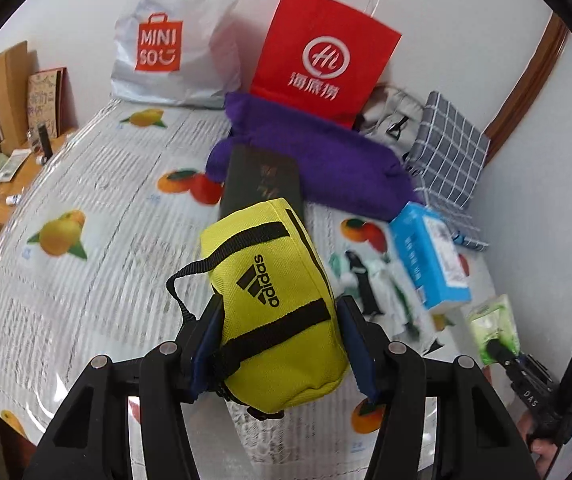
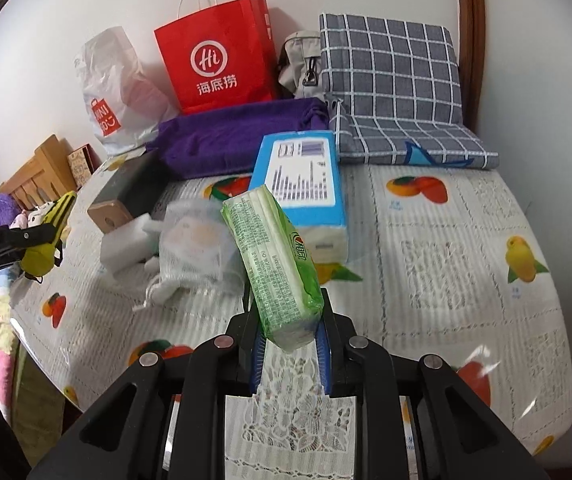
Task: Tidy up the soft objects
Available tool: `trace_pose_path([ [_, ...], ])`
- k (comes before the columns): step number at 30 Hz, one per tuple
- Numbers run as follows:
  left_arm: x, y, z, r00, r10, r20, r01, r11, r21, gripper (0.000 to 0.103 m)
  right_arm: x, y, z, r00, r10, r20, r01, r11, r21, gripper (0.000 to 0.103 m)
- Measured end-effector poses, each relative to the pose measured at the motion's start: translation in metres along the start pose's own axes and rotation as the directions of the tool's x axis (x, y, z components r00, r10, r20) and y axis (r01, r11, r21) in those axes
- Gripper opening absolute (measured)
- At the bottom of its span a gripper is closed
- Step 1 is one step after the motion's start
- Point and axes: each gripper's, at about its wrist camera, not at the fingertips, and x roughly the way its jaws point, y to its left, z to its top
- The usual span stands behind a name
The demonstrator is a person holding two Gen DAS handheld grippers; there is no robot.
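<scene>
My left gripper [image 1: 280,312] is shut on a yellow adidas pouch [image 1: 274,292] and holds it above the table; the pouch also shows at the left of the right wrist view [image 2: 50,232]. My right gripper [image 2: 286,312] is shut on a green tissue pack [image 2: 274,260], lifted off the table; the pack also shows in the left wrist view [image 1: 494,332]. A purple towel [image 2: 230,136], a blue tissue box [image 2: 302,176], a white mesh bag [image 2: 194,248] and a grey checked cushion [image 2: 398,92] lie on the table.
A red paper bag [image 2: 218,56] and a white MINISO bag [image 2: 114,92] stand against the back wall, a grey pouch [image 2: 302,64] beside them. A dark flat box [image 1: 262,180] lies by the towel. The table [image 2: 466,280] has a fruit-print cover. A wooden chair [image 2: 38,176] stands left.
</scene>
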Motion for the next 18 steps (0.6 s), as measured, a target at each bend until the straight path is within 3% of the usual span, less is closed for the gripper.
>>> trace_pose_path([
  [5,-0.005,-0.004,0.017,0.998,-0.065,0.001,0.065,0.998,-0.018,0.054,0.001,0.002,0.012,1.000,0.002,0.000,-0.002,1.000,0.001,0.022],
  [11,-0.011,-0.011,0.030,0.996,-0.082,0.020,0.082,0.997,0.004,0.054,0.000,0.008,0.032,1.000,0.011,0.013,-0.011,1.000,-0.004,0.022],
  [18,0.035,-0.014,0.003,0.992,-0.080,-0.096,0.083,0.996,0.030,0.059,0.003,0.015,0.037,1.000,0.016,0.015,-0.016,1.000,-0.023,0.022],
])
